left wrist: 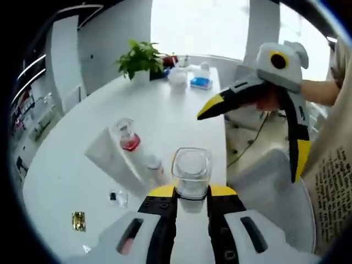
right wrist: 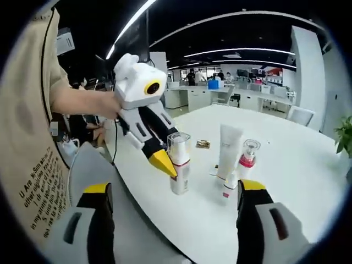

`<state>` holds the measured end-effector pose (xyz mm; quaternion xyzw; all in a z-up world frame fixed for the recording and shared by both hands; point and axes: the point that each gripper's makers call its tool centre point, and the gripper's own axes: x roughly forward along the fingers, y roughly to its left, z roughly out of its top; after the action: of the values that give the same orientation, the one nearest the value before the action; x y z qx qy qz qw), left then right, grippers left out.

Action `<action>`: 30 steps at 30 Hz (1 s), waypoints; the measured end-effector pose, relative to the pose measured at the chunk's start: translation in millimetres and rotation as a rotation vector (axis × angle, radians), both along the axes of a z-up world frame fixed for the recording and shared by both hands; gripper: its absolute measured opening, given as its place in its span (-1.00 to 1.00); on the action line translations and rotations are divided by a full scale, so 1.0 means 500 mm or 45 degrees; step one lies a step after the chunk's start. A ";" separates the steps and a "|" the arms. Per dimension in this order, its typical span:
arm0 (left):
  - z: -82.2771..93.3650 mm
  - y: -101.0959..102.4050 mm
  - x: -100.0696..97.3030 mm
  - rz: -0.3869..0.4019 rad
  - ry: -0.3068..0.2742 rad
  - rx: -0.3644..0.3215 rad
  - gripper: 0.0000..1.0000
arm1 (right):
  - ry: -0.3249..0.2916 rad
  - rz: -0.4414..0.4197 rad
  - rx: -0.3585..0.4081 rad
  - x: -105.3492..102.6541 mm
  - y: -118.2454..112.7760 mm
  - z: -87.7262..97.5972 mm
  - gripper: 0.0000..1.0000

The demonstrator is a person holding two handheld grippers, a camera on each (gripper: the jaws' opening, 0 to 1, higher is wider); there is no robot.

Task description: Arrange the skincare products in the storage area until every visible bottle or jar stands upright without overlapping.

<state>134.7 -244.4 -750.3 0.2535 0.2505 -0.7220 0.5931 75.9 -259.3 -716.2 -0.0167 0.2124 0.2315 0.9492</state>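
My left gripper point(left wrist: 192, 192) is shut on a white pump bottle with a clear cap point(left wrist: 191, 171). In the right gripper view that bottle point(right wrist: 180, 165) stands on the white table point(right wrist: 286, 159), with the left gripper point(right wrist: 159, 154) reaching down to it from the left. Just past it stand a white tube point(right wrist: 229, 148) and a clear-capped bottle with a pink collar point(right wrist: 247, 157); a smaller white bottle point(right wrist: 227, 187) leans at their foot. The same tube point(left wrist: 110, 157) and pink-collared bottle point(left wrist: 128, 136) sit left of my left jaws. My right gripper point(right wrist: 175, 192) is wide open, holding nothing; it hovers at the table's side point(left wrist: 258, 104).
A potted plant point(left wrist: 140, 58) and several small items point(left wrist: 190, 74) sit at the table's far end. A gold packet point(left wrist: 78, 221) and a small dark piece point(left wrist: 113, 196) lie near the products. A white chair point(left wrist: 269, 181) stands beside the table edge, next to the person.
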 end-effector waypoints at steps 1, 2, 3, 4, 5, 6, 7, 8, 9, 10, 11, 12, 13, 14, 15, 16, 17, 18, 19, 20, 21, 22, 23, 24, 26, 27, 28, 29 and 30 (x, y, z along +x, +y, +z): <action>-0.011 -0.003 0.005 0.004 0.000 0.011 -0.66 | 0.008 -0.009 -0.001 -0.001 -0.005 -0.005 0.87; -0.018 -0.006 0.009 0.003 -0.004 0.018 -0.66 | 0.021 -0.024 -0.004 -0.003 -0.013 -0.011 0.88; -0.028 -0.009 0.013 0.002 -0.009 0.030 -0.66 | 0.028 -0.033 -0.005 -0.004 -0.018 -0.014 0.89; -0.035 -0.011 0.016 0.000 -0.012 0.035 -0.66 | 0.031 -0.039 -0.005 -0.005 -0.022 -0.016 0.90; -0.043 -0.016 0.020 0.000 -0.015 0.040 -0.66 | 0.036 -0.050 -0.002 -0.005 -0.028 -0.019 0.92; -0.048 -0.019 0.023 0.000 -0.015 0.042 -0.66 | 0.040 -0.056 0.001 -0.005 -0.032 -0.021 0.92; -0.055 -0.023 0.028 0.002 -0.015 0.043 -0.66 | 0.043 -0.060 0.002 -0.004 -0.035 -0.024 0.92; -0.060 -0.027 0.032 0.006 -0.017 0.042 -0.66 | 0.046 -0.065 -0.001 -0.005 -0.039 -0.027 0.92; -0.064 -0.030 0.036 0.011 -0.020 0.039 -0.66 | 0.060 -0.071 -0.009 -0.005 -0.044 -0.034 0.93; -0.071 -0.036 0.043 0.018 -0.027 0.031 -0.66 | 0.069 -0.074 -0.017 -0.005 -0.047 -0.038 0.94; -0.073 -0.038 0.045 0.021 -0.028 0.028 -0.66 | 0.078 -0.083 -0.026 -0.004 -0.054 -0.045 0.97; -0.080 -0.042 0.052 0.028 -0.032 0.025 -0.66 | 0.083 -0.090 -0.026 -0.003 -0.058 -0.049 0.98; -0.085 -0.045 0.056 0.034 -0.035 0.025 -0.66 | 0.085 -0.096 -0.020 -0.003 -0.061 -0.050 0.99; -0.092 -0.047 0.063 0.038 -0.041 0.025 -0.66 | 0.083 -0.103 -0.013 -0.002 -0.063 -0.051 0.99; -0.096 -0.049 0.067 0.041 -0.044 0.023 -0.66 | 0.083 -0.112 -0.004 -0.001 -0.067 -0.052 0.99; -0.102 -0.052 0.072 0.046 -0.047 0.020 -0.66 | 0.085 -0.116 0.000 0.000 -0.068 -0.053 0.99; -0.106 -0.053 0.076 0.052 -0.045 0.019 -0.66 | 0.085 -0.120 0.002 0.000 -0.070 -0.055 0.99; -0.111 -0.056 0.080 0.055 -0.038 0.017 -0.66 | 0.088 -0.126 0.003 0.001 -0.073 -0.058 0.99; -0.114 -0.057 0.083 0.056 -0.037 0.014 -0.66 | 0.093 -0.129 0.005 0.001 -0.075 -0.061 0.99; -0.117 -0.059 0.085 0.058 -0.039 0.009 -0.66 | 0.100 -0.132 0.007 0.000 -0.077 -0.064 0.99; -0.122 -0.062 0.088 0.054 -0.037 0.007 -0.66 | 0.108 -0.136 0.006 -0.002 -0.078 -0.069 0.99; -0.125 -0.063 0.089 0.053 -0.037 0.005 -0.66 | 0.114 -0.139 0.009 -0.003 -0.080 -0.073 0.98; -0.128 -0.066 0.092 0.052 -0.040 -0.001 -0.66 | 0.122 -0.143 0.015 -0.003 -0.081 -0.077 0.97; -0.130 -0.068 0.093 0.049 -0.040 -0.004 -0.66 | 0.125 -0.146 0.017 -0.003 -0.082 -0.079 0.96; -0.135 -0.073 0.097 0.048 -0.033 -0.010 -0.66 | 0.133 -0.153 0.022 -0.001 -0.084 -0.083 0.96; -0.137 -0.075 0.099 0.046 -0.034 -0.015 -0.66 | 0.135 -0.155 0.025 0.002 -0.086 -0.085 0.96; -0.139 -0.077 0.101 0.044 -0.034 -0.018 -0.66 | 0.137 -0.159 0.028 0.005 -0.087 -0.087 0.96; -0.141 -0.078 0.103 0.043 -0.031 -0.020 -0.66 | 0.138 -0.162 0.031 0.007 -0.088 -0.089 0.96; -0.142 -0.079 0.104 0.040 -0.028 -0.022 -0.66 | 0.140 -0.166 0.034 0.010 -0.088 -0.091 0.96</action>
<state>186.9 -284.1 -821.4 0.2523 0.2418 -0.7118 0.6093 81.1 -303.4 -761.5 0.0227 0.2618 0.1725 0.9493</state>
